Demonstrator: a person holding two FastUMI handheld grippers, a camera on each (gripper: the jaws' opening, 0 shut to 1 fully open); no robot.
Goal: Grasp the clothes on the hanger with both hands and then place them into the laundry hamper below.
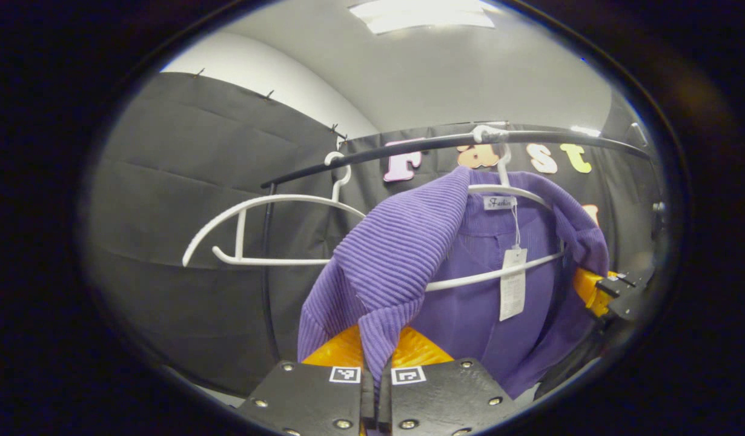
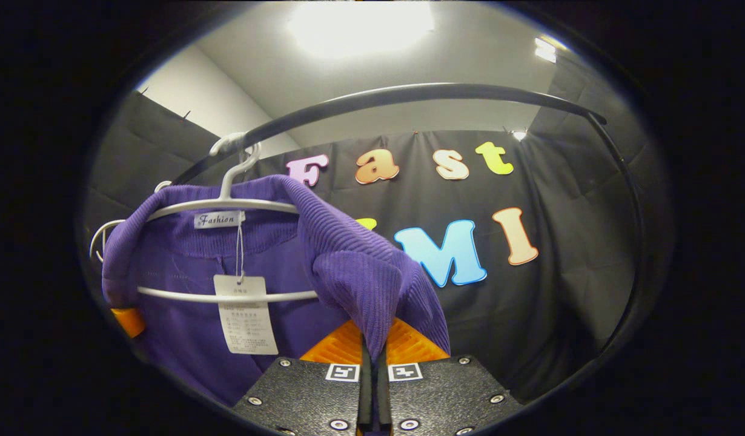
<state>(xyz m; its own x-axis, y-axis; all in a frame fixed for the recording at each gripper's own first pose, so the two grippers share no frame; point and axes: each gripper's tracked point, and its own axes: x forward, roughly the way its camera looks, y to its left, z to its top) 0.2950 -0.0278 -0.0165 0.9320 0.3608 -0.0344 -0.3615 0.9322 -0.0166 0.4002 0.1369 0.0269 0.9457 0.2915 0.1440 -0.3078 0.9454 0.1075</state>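
A purple ribbed sweater (image 1: 390, 260) hangs on a white hanger (image 1: 518, 192) from the black rail (image 1: 409, 146). My left gripper (image 1: 372, 357) is shut on the sweater's left shoulder, the knit pinched between its fingers and pulled off the hanger's arm. In the right gripper view the same sweater (image 2: 348, 266) sits on its hanger (image 2: 227, 204), and my right gripper (image 2: 372, 354) is shut on the right shoulder fold. A paper tag (image 2: 245, 315) dangles from the collar. The right gripper (image 1: 615, 290) also shows at the sweater's far side in the left gripper view.
An empty white hanger (image 1: 257, 230) hangs on the rail to the left of the sweater. The curved black rail (image 2: 421, 94) arches overhead and bends down on the right. Black cloth walls close in all around.
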